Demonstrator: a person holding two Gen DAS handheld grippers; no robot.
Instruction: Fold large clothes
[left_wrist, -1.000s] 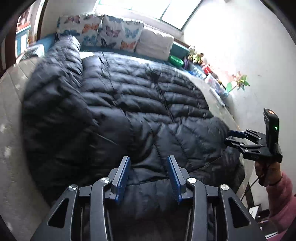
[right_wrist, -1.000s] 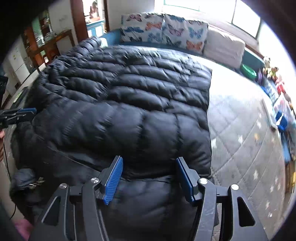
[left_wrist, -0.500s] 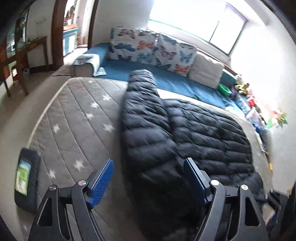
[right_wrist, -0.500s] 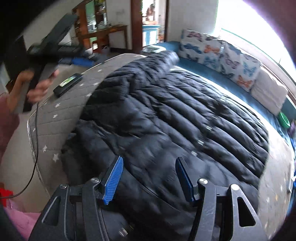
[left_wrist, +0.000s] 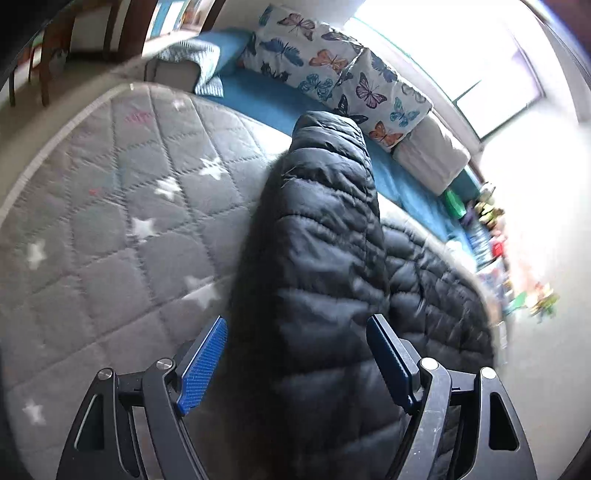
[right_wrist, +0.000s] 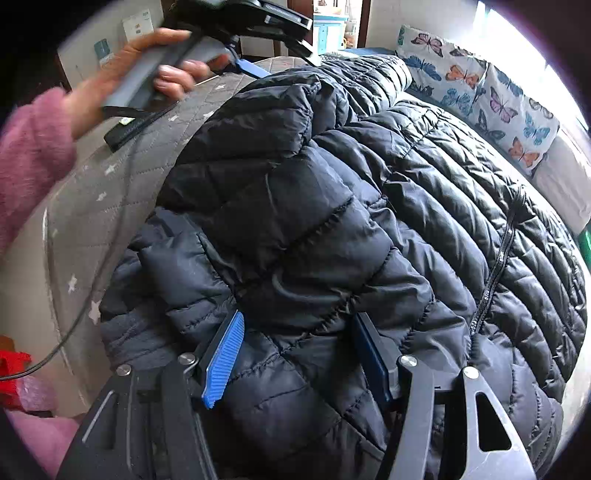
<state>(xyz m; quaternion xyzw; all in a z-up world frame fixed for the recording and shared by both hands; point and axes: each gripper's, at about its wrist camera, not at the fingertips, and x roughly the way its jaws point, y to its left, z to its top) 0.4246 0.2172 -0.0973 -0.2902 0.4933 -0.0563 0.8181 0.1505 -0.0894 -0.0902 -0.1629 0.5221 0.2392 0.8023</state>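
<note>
Straddling the puffer jacket (left_wrist: 317, 266) sleeve, both claws, left claw (left_wrist: 295, 360) and right claw (right_wrist: 297, 356), gape; slick padding may slip out.

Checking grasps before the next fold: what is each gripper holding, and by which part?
Neither holds anything. The left gripper and right gripper are both open, their fingers straddling the black jacket without pinching it.

1. The right gripper (right_wrist: 295, 354) stands open over a black puffer jacket (right_wrist: 369, 206), fabric bulging between its blue pads.
2. The jacket lies on a grey starred mattress (right_wrist: 110, 177).
3. A hand (right_wrist: 129, 70) in a pink sleeve holds the left gripper (right_wrist: 266, 22) above.
</note>
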